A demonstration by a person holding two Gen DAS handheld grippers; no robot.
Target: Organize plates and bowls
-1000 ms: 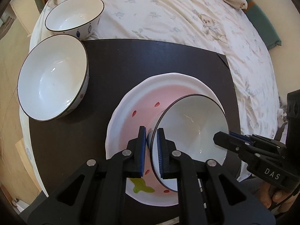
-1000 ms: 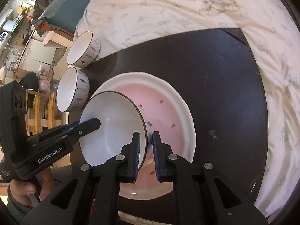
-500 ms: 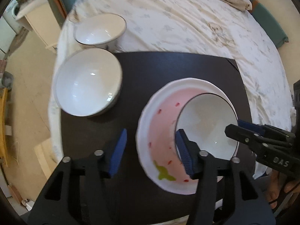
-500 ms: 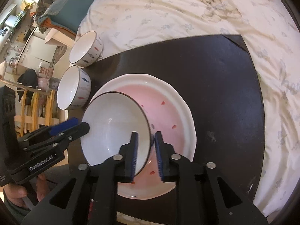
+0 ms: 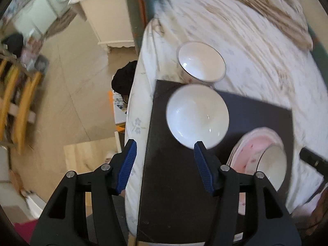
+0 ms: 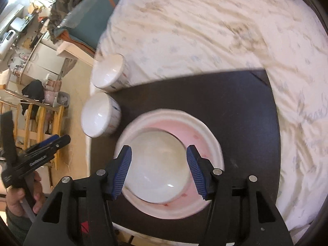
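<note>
A white bowl (image 6: 160, 168) sits in the pink plate (image 6: 207, 135) on the black board (image 6: 235, 102); both show at the right of the left wrist view, bowl (image 5: 272, 164), plate (image 5: 254, 143). My right gripper (image 6: 158, 168) is open, its fingers either side of that bowl. My left gripper (image 5: 164, 165) is open and empty, just short of a second white bowl (image 5: 197, 116) at the board's left corner. A third bowl (image 5: 202, 62) stands beyond it on the bedsheet. They also show in the right wrist view, second bowl (image 6: 99, 119) and third bowl (image 6: 108, 74).
The board (image 5: 178, 184) lies on a bed with a white printed sheet (image 6: 205, 30). The bed's edge and the floor (image 5: 71, 92) are to the left, with a white cabinet (image 5: 106, 10) and wooden racks (image 5: 18, 102). The left gripper shows in the right wrist view (image 6: 63, 139).
Both grippers let go of the bowl, which now rests in the pink plate. The left gripper swung left towards the second bowl. The right gripper opened wide and pulled back.
</note>
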